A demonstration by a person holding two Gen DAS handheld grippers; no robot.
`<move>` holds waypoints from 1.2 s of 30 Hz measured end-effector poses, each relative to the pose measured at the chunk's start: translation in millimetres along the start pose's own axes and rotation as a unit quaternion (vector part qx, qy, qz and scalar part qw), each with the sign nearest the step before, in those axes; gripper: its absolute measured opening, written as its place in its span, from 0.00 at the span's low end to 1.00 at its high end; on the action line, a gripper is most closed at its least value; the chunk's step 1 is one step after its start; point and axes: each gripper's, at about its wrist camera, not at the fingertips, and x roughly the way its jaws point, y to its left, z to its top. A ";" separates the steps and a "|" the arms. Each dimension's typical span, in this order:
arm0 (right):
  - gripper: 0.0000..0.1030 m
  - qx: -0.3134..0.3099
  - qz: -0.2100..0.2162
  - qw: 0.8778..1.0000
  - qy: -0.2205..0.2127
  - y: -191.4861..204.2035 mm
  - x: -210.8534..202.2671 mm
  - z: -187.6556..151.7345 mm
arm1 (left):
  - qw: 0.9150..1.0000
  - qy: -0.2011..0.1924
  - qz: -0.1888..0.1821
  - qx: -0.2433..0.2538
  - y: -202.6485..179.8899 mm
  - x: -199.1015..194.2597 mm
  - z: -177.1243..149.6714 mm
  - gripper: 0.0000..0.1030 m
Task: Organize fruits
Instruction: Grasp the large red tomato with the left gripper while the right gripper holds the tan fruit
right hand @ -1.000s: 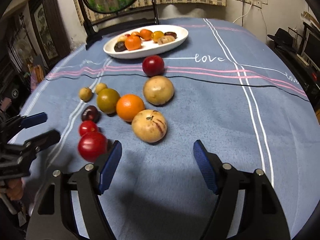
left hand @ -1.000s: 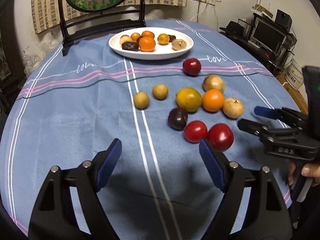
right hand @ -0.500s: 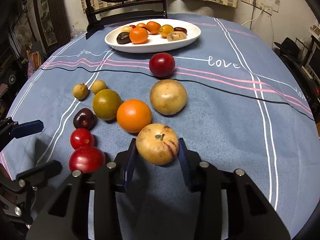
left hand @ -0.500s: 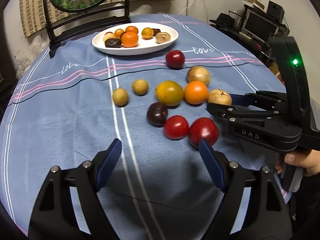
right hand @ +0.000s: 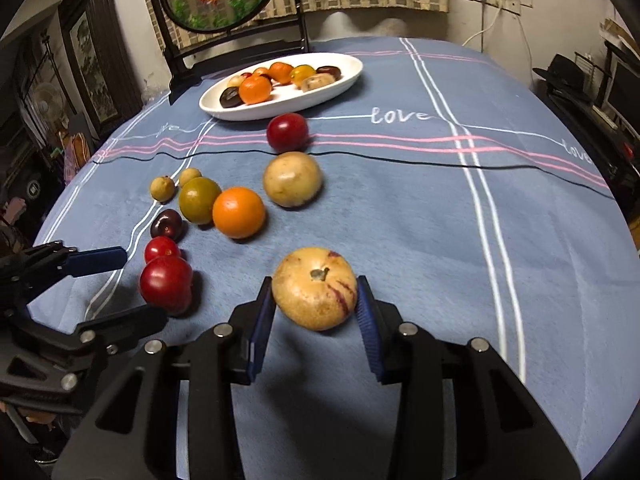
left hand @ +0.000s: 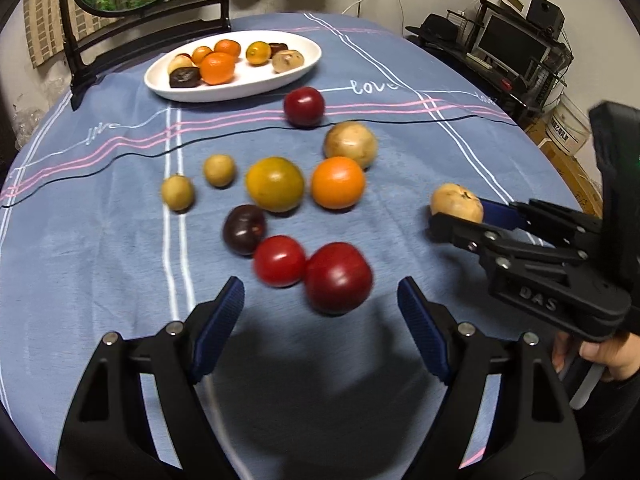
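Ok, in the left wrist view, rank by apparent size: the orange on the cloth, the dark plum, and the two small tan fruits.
1. Orange, clearly the largest.
2. Dark plum, smaller, though it lies nearer the camera.
3. The two small tan fruits: smallest and alike, so no ranking between them.

Your left gripper (left hand: 320, 322) is matte black with ribbed blue pads and silver screws. Your right gripper (right hand: 316, 320) matches it, stamped "DAS", with a green light.

A tan fruit (right hand: 315, 287) with purple streaks sits stem-up, pinched between blue pads; other loose fruits (right hand: 238, 212) cluster left, and more fill the far white plate (right hand: 344, 76).
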 end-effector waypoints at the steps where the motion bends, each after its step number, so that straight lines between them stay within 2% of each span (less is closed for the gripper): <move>1: 0.39 0.002 0.000 1.000 -0.003 -3.2 -3.1 -2.2 | 1.000 0.003 -0.001 -0.004 -1.7 3.1 1.5 0.78; 4: 0.39 0.008 0.004 1.000 -0.006 -9.4 -7.8 -7.2 | 1.000 0.011 0.005 -0.014 -6.1 10.6 4.8 0.75; 7: 0.39 0.013 0.007 1.000 -0.008 -13.0 -9.3 -10.0 | 0.999 0.006 0.034 -0.015 -10.4 15.8 8.5 0.72; 10: 0.39 0.016 0.010 1.000 -0.008 -13.9 -10.2 -11.7 | 0.998 0.011 0.065 -0.022 -8.7 19.9 11.1 0.59; 13: 0.39 0.015 0.012 1.000 -0.010 -13.1 -12.2 -13.3 | 0.998 0.010 0.056 -0.025 -4.9 17.9 10.0 0.57; 15: 0.39 0.014 0.013 1.000 -0.010 -11.8 -13.4 -14.6 | 0.999 0.010 0.046 -0.020 -5.2 14.7 6.4 0.51; 16: 0.39 0.013 0.013 1.000 -0.010 -11.2 -14.1 -15.2 | 0.999 0.013 0.033 -0.020 -4.5 12.8 3.8 0.38; 17: 0.39 0.013 0.013 1.000 -0.010 -10.8 -14.4 -15.0 | 1.000 0.017 0.011 -0.023 -2.4 10.9 0.9 0.38; 24: 0.39 0.006 0.014 1.000 -0.011 -4.1 -17.7 -16.0 | 0.999 0.016 -0.018 -0.041 16.1 -0.8 -15.0 0.38; 27: 0.39 0.000 0.017 1.000 -0.010 1.7 -18.5 -15.5 | 0.999 0.017 -0.010 -0.026 16.0 -3.5 -19.2 0.38; 31: 0.39 -0.006 0.020 1.000 -0.008 8.8 -17.2 -14.8 | 0.999 0.021 -0.008 -0.039 19.1 3.9 -16.5 0.41; 36: 0.39 -0.011 0.022 1.000 -0.008 13.3 -19.5 -14.4 | 0.999 0.015 0.011 -0.030 15.5 14.3 -9.5 0.37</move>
